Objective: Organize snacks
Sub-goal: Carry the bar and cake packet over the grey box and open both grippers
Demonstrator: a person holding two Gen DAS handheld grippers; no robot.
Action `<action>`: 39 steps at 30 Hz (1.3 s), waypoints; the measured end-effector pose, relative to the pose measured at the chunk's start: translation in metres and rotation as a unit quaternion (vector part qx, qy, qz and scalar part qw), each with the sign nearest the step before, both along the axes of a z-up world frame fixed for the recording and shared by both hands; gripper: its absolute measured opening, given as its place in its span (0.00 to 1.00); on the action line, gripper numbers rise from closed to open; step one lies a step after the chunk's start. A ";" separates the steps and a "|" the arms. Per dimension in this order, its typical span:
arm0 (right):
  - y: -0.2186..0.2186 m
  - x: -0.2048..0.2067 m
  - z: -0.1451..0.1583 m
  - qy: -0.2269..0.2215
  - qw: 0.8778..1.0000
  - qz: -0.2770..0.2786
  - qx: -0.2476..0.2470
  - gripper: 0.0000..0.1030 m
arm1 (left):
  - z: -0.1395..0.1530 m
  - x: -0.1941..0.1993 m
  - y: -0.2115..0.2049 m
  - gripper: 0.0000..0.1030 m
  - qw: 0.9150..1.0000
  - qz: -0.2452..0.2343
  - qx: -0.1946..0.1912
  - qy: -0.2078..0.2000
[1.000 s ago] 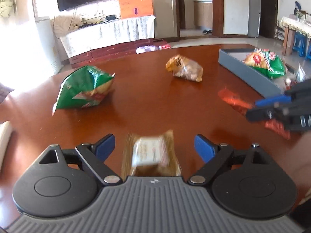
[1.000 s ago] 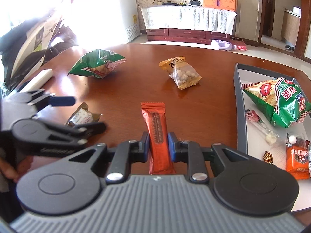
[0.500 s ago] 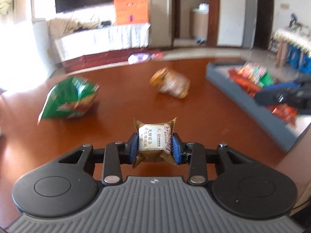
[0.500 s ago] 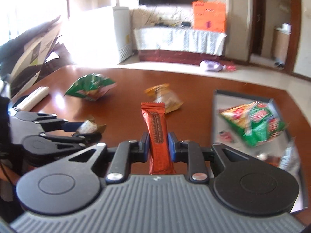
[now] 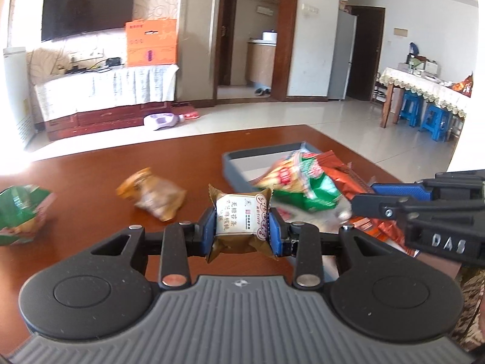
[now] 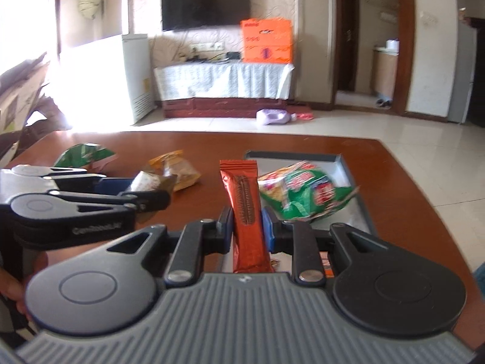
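My left gripper [image 5: 242, 227] is shut on a small gold-wrapped cake with a white label [image 5: 241, 218], held above the brown table near the grey tray [image 5: 236, 170]. My right gripper [image 6: 248, 227] is shut on an upright orange-red snack bar [image 6: 244, 203], held over the tray's near end [image 6: 345, 163]. A green and red chip bag [image 6: 303, 194] lies in the tray. The left gripper also shows in the right wrist view [image 6: 142, 194], and the right gripper shows in the left wrist view [image 5: 394, 203].
On the table lie a yellow nut packet [image 5: 154, 195] and a green chip bag [image 5: 21, 212] to the left. Orange packets [image 5: 382, 230] lie in the tray. The table's far edge [image 6: 242, 135] borders tiled floor.
The left gripper shut on the gold cake and lifted it toward the tray. The right gripper carried the orange bar right, over the tray.
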State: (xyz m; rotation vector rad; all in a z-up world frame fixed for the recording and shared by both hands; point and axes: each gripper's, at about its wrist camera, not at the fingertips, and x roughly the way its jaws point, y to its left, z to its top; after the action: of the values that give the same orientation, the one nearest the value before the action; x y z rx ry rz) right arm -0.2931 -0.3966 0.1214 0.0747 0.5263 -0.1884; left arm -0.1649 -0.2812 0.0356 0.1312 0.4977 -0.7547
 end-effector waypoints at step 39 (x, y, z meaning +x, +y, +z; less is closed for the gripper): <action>-0.051 -0.001 -0.038 0.029 0.998 -0.058 0.007 0.60 | -0.024 0.024 -0.160 0.91 0.997 -0.081 0.000 -0.011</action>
State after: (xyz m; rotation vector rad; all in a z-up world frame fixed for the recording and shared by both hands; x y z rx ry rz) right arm -0.2942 -0.4476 0.0830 0.1144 0.5826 -0.3005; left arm -0.1412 -0.4408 0.0116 0.1821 0.4701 -0.9105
